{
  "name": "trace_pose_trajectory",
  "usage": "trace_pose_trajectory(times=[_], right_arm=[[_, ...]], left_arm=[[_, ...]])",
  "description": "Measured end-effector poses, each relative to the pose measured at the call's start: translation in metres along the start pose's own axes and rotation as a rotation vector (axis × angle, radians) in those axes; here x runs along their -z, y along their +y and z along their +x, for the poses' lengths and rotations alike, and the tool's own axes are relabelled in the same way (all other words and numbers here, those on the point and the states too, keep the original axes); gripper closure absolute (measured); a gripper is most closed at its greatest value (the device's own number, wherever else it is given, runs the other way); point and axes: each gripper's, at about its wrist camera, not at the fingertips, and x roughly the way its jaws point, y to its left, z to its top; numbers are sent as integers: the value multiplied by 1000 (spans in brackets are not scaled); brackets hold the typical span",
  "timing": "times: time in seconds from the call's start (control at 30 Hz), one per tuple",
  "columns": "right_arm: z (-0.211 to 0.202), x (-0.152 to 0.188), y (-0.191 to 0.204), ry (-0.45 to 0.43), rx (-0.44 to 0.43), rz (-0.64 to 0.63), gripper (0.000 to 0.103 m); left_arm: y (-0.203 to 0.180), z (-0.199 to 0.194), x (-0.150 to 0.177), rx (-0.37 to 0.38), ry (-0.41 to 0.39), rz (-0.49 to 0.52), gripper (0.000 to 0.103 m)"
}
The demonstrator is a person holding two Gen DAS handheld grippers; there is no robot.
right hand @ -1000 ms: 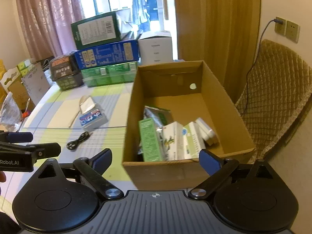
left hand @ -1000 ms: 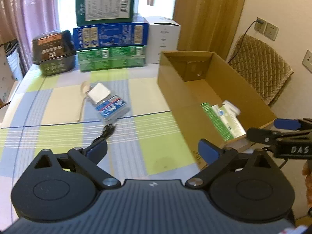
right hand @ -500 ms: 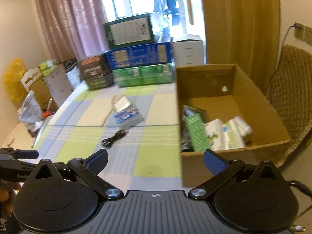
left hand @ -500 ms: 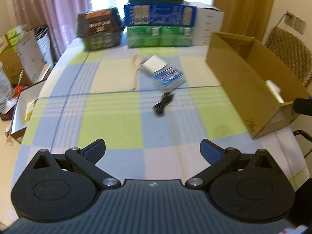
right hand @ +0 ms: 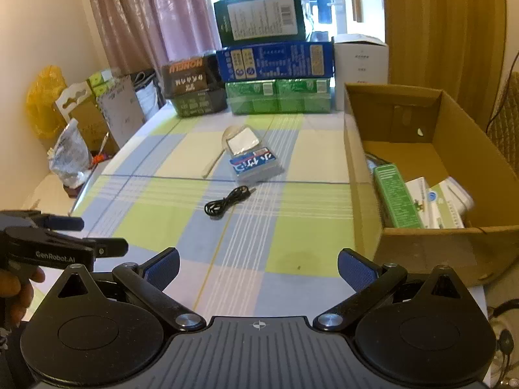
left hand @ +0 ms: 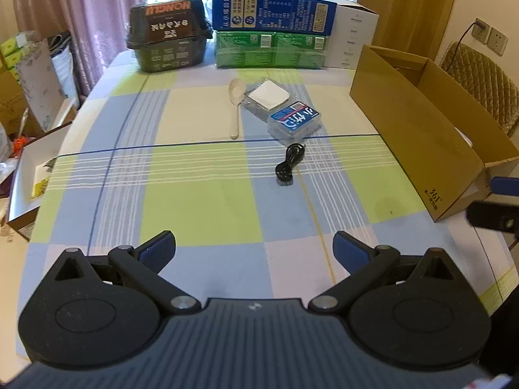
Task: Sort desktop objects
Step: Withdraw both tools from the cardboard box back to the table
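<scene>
Black coiled cable (left hand: 289, 164) lies loose mid-frame on the checked desk (left hand: 201, 201), nothing touching it. Just above it in frame: blue-labelled clear pack (left hand: 294, 123), touching a second clear pack with white insert (left hand: 267, 97). White plastic spoon (left hand: 235, 107) lies beside them on the left, bowl toward the top of frame.

Cardboard box (right hand: 418, 240) sits at frame right in the right wrist view, open top; inside are a green carton (right hand: 395, 196) and white cartons (right hand: 438, 204), leaning against each other.

Top centre of frame: stacked boxes, dark green (right hand: 261, 16) on blue (right hand: 275, 60) on light green (right hand: 279, 95), with a black instant-noodle tub pack (left hand: 168, 34) to the left and a white box (right hand: 361, 61) to the right.

Left hand-held gripper (left hand: 254, 249): jaws spread wide, empty, low over the near desk edge. Right hand-held gripper (right hand: 258, 267): same, wide apart, holding nothing, near the box's front corner. A hand (right hand: 14, 287) grips the left unit at lower left of the right wrist view.
</scene>
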Motion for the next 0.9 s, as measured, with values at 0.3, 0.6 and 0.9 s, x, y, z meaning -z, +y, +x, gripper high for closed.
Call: trace_pose_trajectory(times=[0.3,0.6,0.9], right_arm=[[53,-2,0,54,-8,-46,2],[110,-12,-13,66,-4,-76,8],[149,-17,-26,86,8,-114,10]], left_arm=[[1,41,-18,47,7,76,4],[-4,102,-45,117,23,164,22],[-17,158,-61,184,46,251,41]])
